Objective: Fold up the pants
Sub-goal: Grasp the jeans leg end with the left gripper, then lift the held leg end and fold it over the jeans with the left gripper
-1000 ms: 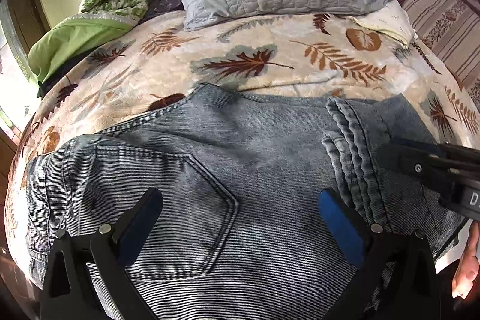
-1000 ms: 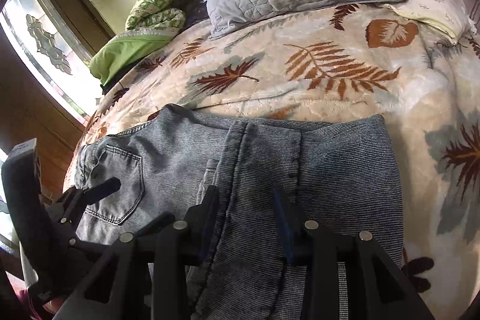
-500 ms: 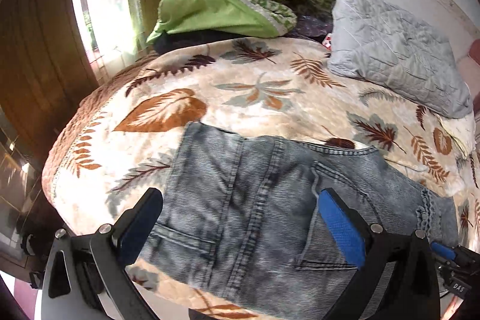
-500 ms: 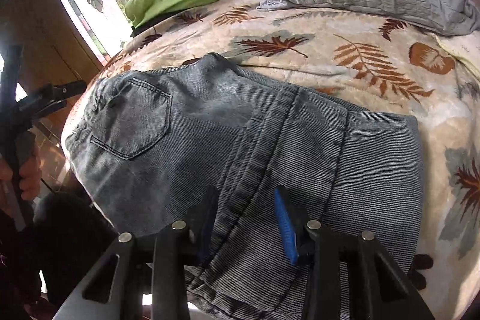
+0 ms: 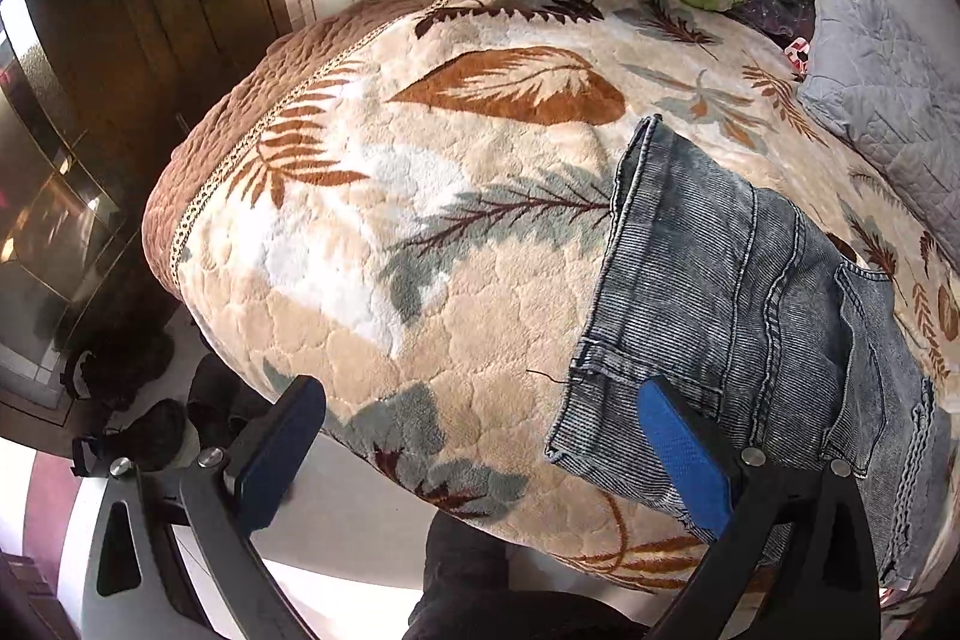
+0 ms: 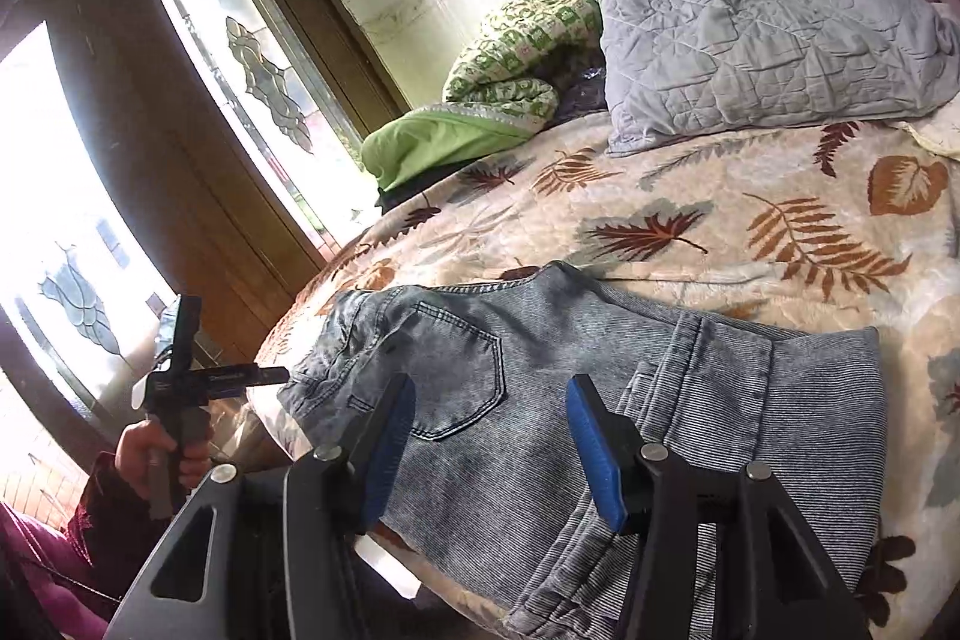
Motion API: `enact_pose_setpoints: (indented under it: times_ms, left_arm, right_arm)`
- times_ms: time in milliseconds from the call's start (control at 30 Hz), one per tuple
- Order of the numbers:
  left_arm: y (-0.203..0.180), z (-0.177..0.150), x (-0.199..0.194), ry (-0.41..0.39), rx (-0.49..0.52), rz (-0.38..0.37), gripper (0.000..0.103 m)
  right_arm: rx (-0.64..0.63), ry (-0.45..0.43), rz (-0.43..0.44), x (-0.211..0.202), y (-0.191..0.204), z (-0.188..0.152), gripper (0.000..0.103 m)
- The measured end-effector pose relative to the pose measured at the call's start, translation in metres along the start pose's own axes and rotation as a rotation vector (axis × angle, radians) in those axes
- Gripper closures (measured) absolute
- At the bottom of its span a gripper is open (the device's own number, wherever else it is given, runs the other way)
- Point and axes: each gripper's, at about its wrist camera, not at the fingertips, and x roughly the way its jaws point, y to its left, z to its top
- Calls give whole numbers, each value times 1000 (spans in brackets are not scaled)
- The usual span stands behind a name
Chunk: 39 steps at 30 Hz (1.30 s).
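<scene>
— Two grippers, then. How do the jaws stand?

— Both spread, with nothing between them. The left gripper (image 5: 480,451) has its blue pads wide apart; one pad (image 5: 684,451) hangs over the near corner of the jeans (image 5: 750,292), the other out past the edge of the bed, above the floor. The right gripper (image 6: 489,451) is parted less widely and hovers over the jeans (image 6: 600,388) without pinching any cloth.

— Where do the jeans lie?

— Folded into a compact stack on the leaf-print blanket (image 6: 690,214), at the near edge of the bed, closer to its window-side corner. From the right wrist view a back pocket (image 6: 456,370) faces up on one half, and a folded leg with its thick seam lies over the other half. A bit of denim droops over the bed's edge.

— And the left hand?

— The right wrist view shows the hand (image 6: 156,451) around the gripper handle, off the bed's side near the window, apart from the jeans.

— What else is on the bed?

— A grey quilted pillow (image 6: 768,40) at the far edge, beside it a green patterned quilt (image 6: 516,52) piled over a plain green cloth (image 6: 438,142). A wooden-framed window (image 6: 240,58) stands beyond the bed's side.
</scene>
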Motion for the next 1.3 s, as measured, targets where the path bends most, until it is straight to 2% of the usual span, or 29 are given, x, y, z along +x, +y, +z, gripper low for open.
enact_pose_setpoints:
  times_ms: [167, 333, 433, 567, 700, 767, 833, 867, 1033, 1100, 1200, 1300]
  left_arm:
    - [8, -6, 12, 78, -81, -81, 0]
    - [5, -18, 25, 183, -124, -189, 0]
    - [5, -23, 26, 210, -162, -256, 0]
    - [-2, -28, 24, 241, -162, -331, 0]
    - [-5, -27, 23, 216, -195, -426, 1]
    - [-5, -27, 28, 235, -225, -513, 3]
    - [-6, -27, 33, 261, -260, -580, 16]
    - [-6, -27, 36, 263, -277, -602, 18]
    - [-5, -25, 41, 214, -330, -640, 29]
    - [-5, -24, 43, 208, -332, -637, 30]
    - [-7, -23, 44, 197, -333, -629, 37]
    - [1, -24, 46, 175, -377, -644, 40]
  right_arm:
    - [-40, 9, 35, 5, 15, -5, 47]
    - [-67, 51, 5, 16, 18, -11, 47]
    - [-72, 49, -7, 16, 17, -12, 47]
    - [-68, 50, -28, 17, 14, -12, 47]
    - [-78, 51, -33, 18, 15, -12, 47]
    - [-88, 57, -37, 21, 16, -12, 47]
    - [-107, 63, -48, 22, 18, -13, 47]
    - [-118, 65, -53, 22, 19, -15, 47]
    - [-138, 63, -61, 21, 22, -16, 47]
    - [-135, 60, -61, 21, 22, -16, 47]
    - [-132, 57, -61, 21, 22, -16, 47]
    - [-130, 61, -65, 22, 21, -16, 47]
